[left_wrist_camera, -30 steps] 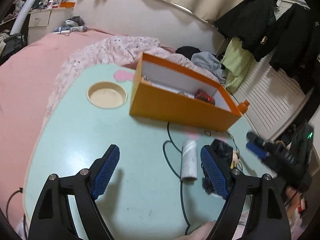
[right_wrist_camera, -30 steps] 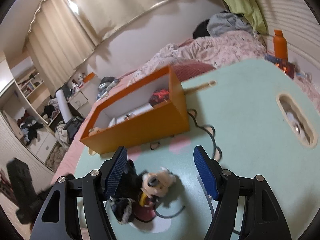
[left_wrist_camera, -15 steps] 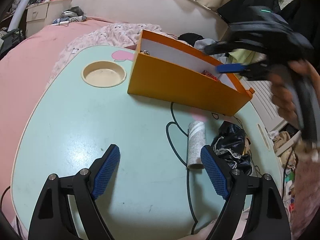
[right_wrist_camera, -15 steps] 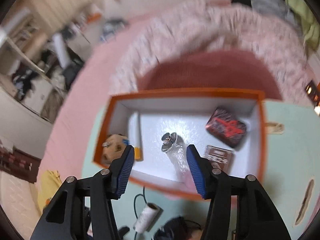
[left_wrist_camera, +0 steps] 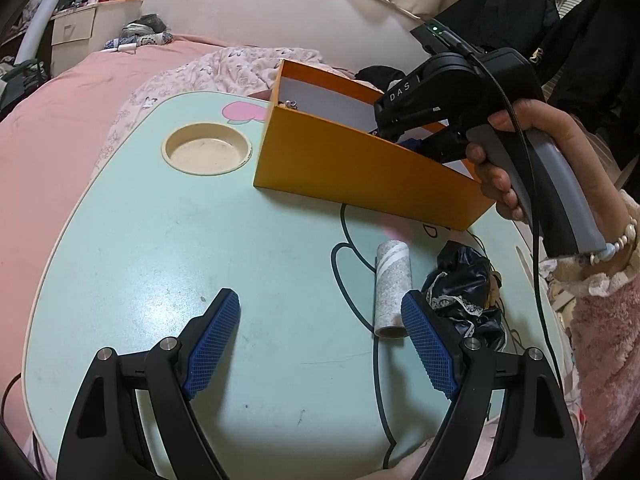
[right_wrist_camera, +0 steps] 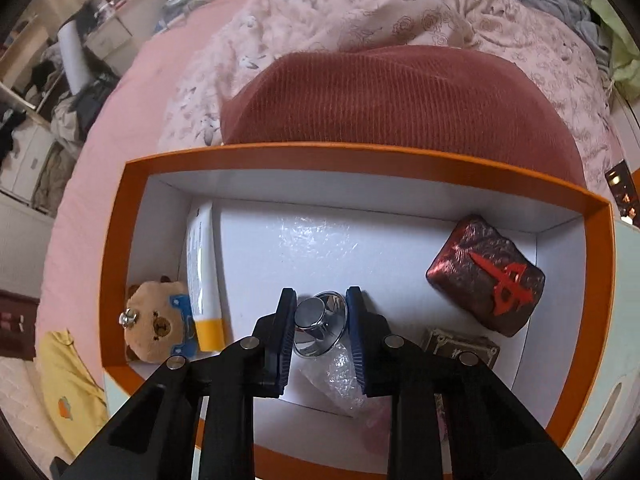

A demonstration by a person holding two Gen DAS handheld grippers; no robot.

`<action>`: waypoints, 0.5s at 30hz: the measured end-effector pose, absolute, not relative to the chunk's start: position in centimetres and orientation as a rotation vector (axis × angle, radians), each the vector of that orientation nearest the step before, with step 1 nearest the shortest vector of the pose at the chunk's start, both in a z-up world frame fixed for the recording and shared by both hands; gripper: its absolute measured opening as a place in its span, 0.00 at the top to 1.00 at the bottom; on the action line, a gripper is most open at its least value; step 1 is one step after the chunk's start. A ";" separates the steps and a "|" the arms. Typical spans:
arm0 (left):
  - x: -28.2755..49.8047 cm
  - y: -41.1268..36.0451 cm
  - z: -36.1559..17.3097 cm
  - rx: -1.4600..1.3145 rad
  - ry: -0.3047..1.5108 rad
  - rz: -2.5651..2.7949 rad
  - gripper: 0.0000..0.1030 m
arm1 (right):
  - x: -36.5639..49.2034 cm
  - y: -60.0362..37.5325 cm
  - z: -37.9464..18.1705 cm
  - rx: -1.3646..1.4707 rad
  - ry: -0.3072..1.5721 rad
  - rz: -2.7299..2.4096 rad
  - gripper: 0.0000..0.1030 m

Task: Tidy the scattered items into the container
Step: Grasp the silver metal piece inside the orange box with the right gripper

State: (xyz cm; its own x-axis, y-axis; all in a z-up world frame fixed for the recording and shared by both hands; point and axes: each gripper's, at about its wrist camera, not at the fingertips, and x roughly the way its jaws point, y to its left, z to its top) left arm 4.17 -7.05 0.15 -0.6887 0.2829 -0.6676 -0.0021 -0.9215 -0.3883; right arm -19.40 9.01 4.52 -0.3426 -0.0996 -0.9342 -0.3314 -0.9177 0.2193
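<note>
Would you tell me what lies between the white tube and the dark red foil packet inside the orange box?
In the right wrist view, a shiny metal knob on clear crinkled plastic lies there, between the right gripper's pads.

Right gripper (right_wrist_camera: 320, 320) tipped steeply down, jaws nearly together

Left gripper (left_wrist_camera: 320, 344) sits bottom of frame, spread wide, nothing between. Right hand (left_wrist_camera: 520, 160) wraps its grey handle, upper right.
</note>
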 end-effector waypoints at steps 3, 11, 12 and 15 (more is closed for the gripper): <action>4.2 -7.1 0.1 -1.156 -0.544 2.696 0.19 | -19.2 9.0 5.5 -1.597 0.589 2.463 0.77; 4.2 -7.1 0.1 -1.155 -0.545 2.695 0.19 | -12.1 9.1 14.1 -1.142 0.588 2.703 0.77; 4.2 -7.1 0.1 -1.155 -0.545 2.695 0.19 | -11.1 9.0 14.7 -1.104 0.585 2.716 0.77; 4.1 -7.0 0.1 -1.157 -0.542 2.696 0.19 | -8.0 9.3 15.0 -1.061 0.643 2.751 0.77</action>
